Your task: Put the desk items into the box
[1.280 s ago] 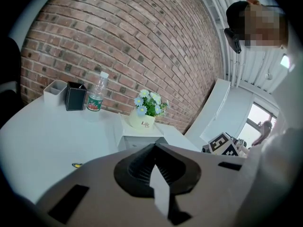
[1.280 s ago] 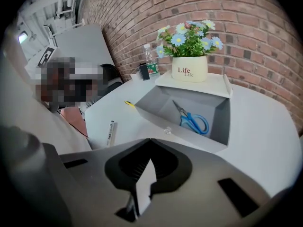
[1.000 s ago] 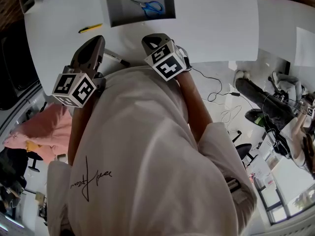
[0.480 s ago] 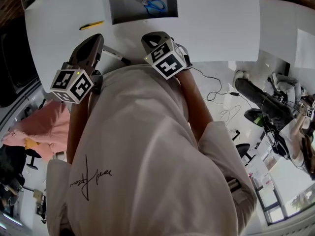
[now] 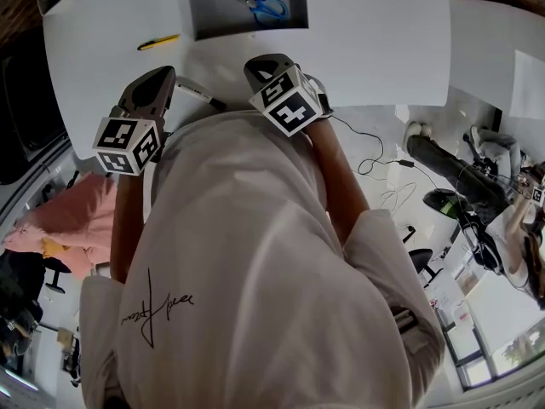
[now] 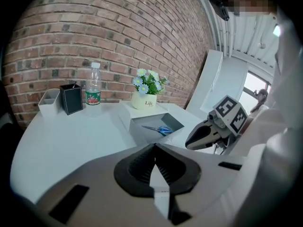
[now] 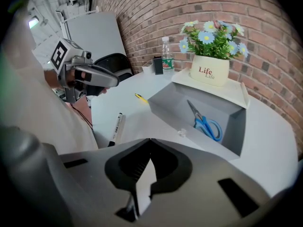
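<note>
Scissors (image 5: pixel 260 8) with blue handles lie flat on the floor of the open box (image 5: pixel 204 20), which sits at the far side of the white table (image 5: pixel 375 41), and they are the only desk item in it. A white pot of flowers (image 7: pixel 209 70) marked "Life" stands on the flap just behind the box. Two items are on the bare tabletop outside it: a yellow pen (image 5: pixel 157 43) lies to the left of the box, apart from it, and a black marker (image 5: pixel 197 96) lies nearer you, close to the table's front edge. Your left gripper (image 6: pixel 152 148) has its jaws closed tip to tip with nothing between them; in the head view it hangs at the table's near edge, just beside the marker, though you cannot tell from here whether it touches it. Your right gripper (image 7: pixel 150 140) is likewise closed and holds nothing, and it points toward the box from the near edge, with the marker between the two grippers. At the far left of the table, against the brick wall, stand a water bottle (image 6: pixel 93 86), a black holder (image 6: pixel 71 98) and a white tray (image 6: pixel 49 101), well apart from the box.
</note>
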`<action>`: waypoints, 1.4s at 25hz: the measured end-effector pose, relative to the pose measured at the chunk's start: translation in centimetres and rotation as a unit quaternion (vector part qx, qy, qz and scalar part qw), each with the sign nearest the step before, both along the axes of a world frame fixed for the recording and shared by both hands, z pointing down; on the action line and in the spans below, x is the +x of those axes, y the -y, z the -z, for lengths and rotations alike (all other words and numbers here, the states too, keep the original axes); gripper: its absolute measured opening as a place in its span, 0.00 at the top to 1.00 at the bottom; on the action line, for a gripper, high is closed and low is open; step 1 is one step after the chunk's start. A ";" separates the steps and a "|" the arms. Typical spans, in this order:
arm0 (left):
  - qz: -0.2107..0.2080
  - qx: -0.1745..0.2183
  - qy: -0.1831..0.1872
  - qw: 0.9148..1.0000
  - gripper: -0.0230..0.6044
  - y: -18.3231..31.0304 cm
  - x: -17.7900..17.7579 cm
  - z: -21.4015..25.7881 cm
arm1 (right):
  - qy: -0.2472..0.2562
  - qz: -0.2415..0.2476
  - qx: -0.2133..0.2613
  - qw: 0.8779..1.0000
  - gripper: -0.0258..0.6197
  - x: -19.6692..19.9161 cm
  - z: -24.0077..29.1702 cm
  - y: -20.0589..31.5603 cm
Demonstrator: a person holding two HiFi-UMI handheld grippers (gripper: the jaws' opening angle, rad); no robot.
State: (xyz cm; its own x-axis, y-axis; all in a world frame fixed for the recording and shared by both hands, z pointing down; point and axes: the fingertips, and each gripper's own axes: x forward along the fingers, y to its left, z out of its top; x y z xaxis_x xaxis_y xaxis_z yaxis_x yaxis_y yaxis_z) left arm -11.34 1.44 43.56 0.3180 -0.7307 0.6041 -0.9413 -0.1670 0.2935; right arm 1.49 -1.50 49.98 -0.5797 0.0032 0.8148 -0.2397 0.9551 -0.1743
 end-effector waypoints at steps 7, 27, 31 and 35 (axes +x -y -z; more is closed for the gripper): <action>-0.095 -0.021 0.055 0.994 0.95 -1.8 1.1 -1.4 | -0.001 0.003 -0.001 1.000 0.92 0.0 0.1 -0.4; -0.213 -0.008 0.096 0.972 0.95 -2.6 2.4 -2.5 | 0.045 0.024 -0.043 0.998 0.92 -3.1 1.1 -2.4; -0.183 0.004 0.087 0.979 0.95 -2.9 1.7 -1.7 | 0.060 0.025 -0.053 0.996 0.91 -5.2 1.6 -4.2; -0.142 0.013 0.068 0.987 0.95 -3.3 0.9 -0.7 | 0.052 0.038 -0.051 0.997 0.91 -6.5 1.5 -6.4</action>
State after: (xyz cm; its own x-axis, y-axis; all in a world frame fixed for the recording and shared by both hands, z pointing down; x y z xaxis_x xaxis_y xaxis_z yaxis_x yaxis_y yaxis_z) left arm -10.46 4.72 44.22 0.4290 -0.6392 0.6383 -0.8861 -0.4351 0.1597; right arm -4.98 4.87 48.45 -0.6566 0.1296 0.7430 -0.1425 0.9460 -0.2910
